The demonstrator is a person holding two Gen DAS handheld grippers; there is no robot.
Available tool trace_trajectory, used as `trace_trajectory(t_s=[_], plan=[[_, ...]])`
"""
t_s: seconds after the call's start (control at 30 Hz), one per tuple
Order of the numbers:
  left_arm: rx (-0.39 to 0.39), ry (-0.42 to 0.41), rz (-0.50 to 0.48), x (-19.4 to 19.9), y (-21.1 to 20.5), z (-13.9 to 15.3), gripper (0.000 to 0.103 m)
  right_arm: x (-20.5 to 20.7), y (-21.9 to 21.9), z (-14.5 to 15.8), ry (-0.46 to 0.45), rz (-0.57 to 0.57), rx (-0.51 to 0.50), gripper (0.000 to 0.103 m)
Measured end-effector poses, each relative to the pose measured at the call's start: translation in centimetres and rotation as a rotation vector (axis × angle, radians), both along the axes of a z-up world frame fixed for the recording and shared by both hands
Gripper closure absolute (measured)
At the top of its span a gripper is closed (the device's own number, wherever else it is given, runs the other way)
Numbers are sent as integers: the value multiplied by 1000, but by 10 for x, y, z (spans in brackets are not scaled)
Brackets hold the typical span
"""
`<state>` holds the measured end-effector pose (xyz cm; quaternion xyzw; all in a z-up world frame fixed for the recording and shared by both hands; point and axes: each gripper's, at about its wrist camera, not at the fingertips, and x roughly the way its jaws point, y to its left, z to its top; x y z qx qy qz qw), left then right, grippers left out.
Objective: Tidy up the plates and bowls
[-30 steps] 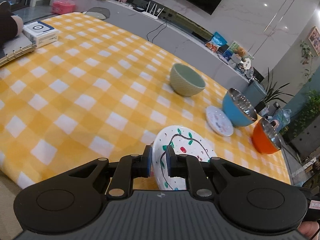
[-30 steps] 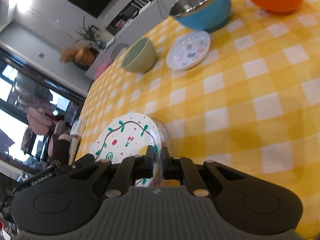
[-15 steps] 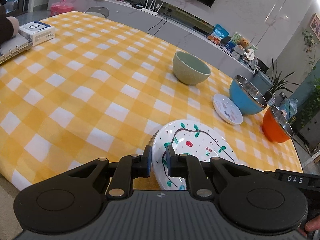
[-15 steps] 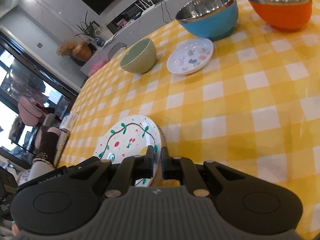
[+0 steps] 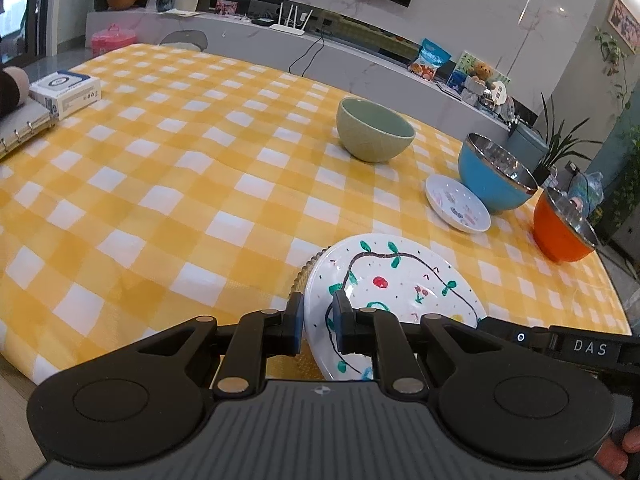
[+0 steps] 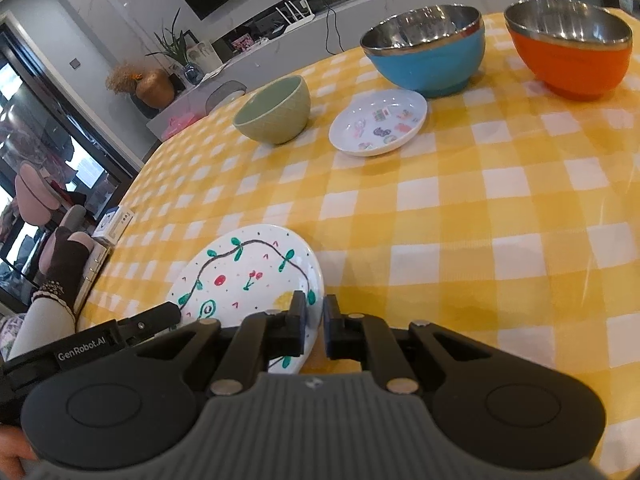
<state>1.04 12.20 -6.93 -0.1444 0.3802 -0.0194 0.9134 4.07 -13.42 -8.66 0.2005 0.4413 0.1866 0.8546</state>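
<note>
- The left gripper (image 5: pixel 317 322) pinches the near left rim of the painted plate (image 5: pixel 394 284).
- The right gripper (image 6: pixel 314 326) clamps the plate's near right rim, jaws narrow.
- The plate sits low over the yellow checked tablecloth (image 5: pixel 160 184).
- Beyond stand the green bowl (image 5: pixel 374 130), small dish (image 5: pixel 458 208), blue bowl (image 5: pixel 494 178) and orange bowl (image 5: pixel 564 226).

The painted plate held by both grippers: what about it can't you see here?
- Left wrist view: plate near rim hidden behind left gripper.
- Right wrist view: right gripper covers the near rim.
- Both views: underside hidden; whether it rests on the tablecloth is unclear.
</note>
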Motion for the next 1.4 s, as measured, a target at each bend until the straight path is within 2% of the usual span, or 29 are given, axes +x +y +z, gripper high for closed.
trace_trajectory(t_s=[0.13, 0.3, 0.4, 0.53, 0.57, 0.67, 0.77, 0.87, 0.97, 1.07, 1.4], plan=[[51, -2, -22, -1, -7, 3, 86, -1, 2, 1, -19, 6, -24, 96], [181, -19, -65, -4, -22, 5, 91, -1, 1, 1, -23, 0, -23, 97], [188, -29, -92, -6, -28, 5, 91, -1, 3, 1, -23, 4, -21, 97], [254, -74, -77, -10, -31, 10, 90, -2, 3, 1, -27, 3, -20, 97], [254, -76, -66, -10, -29, 11, 85, -1, 3, 1, -27, 2, -18, 96], [219, -40, -37, -6, -18, 9, 82, -3, 3, 4, -33, -5, -33, 91], [166, 1, -20, -3, -7, 5, 77, -7, 1, 7, -37, -1, -29, 80], [91, 22, -26, -2, 1, 3, 77, -12, 1, 9, -23, 11, -42, 80], [22, 36, -43, -1, 5, 2, 77, -14, 3, 6, -7, 31, -47, 91], [38, 41, -43, -2, 3, 1, 83, -13, 4, 4, -4, 34, -34, 94], [59, 41, -41, -3, -1, 1, 86, -8, 11, 1, -25, 42, -45, 95]])
